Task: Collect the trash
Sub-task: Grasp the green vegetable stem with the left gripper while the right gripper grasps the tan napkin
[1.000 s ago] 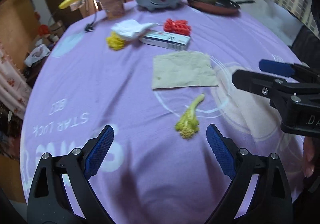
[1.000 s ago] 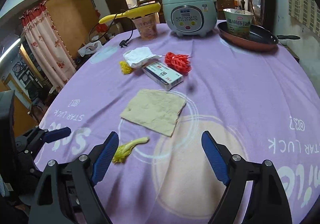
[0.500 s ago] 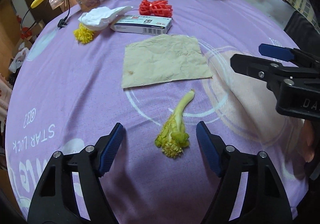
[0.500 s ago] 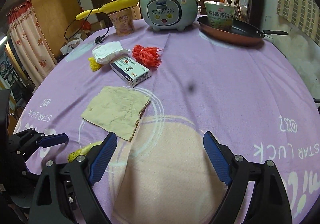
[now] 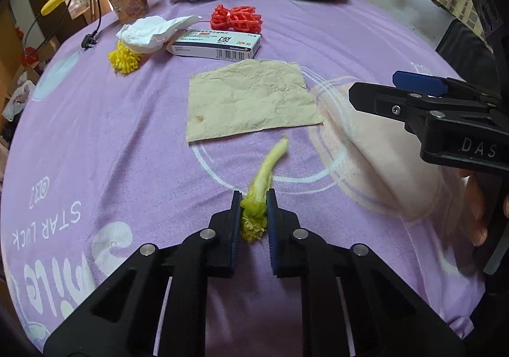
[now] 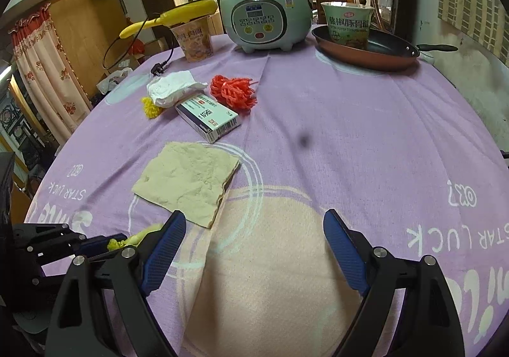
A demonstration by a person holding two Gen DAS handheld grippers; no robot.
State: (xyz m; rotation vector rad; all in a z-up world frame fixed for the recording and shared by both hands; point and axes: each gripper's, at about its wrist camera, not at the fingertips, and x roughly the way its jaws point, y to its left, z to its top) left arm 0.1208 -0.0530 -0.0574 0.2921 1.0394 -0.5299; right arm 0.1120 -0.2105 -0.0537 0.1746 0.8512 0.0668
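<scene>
Trash on the purple tablecloth (image 5: 95, 134) is uncollected save for one piece now in hand. The green vegetable stalk (image 5: 262, 178) lies near the table's front edge, its leafy end between the pads of the left gripper (image 5: 253, 213); the jaws are closing on it, the pads already touching both sides. It has not left the cloth, and its pale stem points away toward the beige paper napkin (image 5: 251, 99) just beyond.

Remaining, as far as visible — the napkin, the white medicine box (image 5: 216, 45), the crumpled white tissue (image 5: 152, 34), the yellow scrap (image 5: 124, 59) partly under the tissue, and the red mesh bundle (image 5: 237, 18), all grouped mid-table. No bin or bag shows in either view. By judgement the task is at its first pick-up.

The right gripper (image 6: 251, 248) hovers with fingers spread wide over the pale print on the cloth, nothing between them.

Against the earlier frames: the left gripper's fingers stood wide apart on either side of the stalk — they have since come in upon it, and the camera sits lower and nearer. The other items have not shifted.
</scene>
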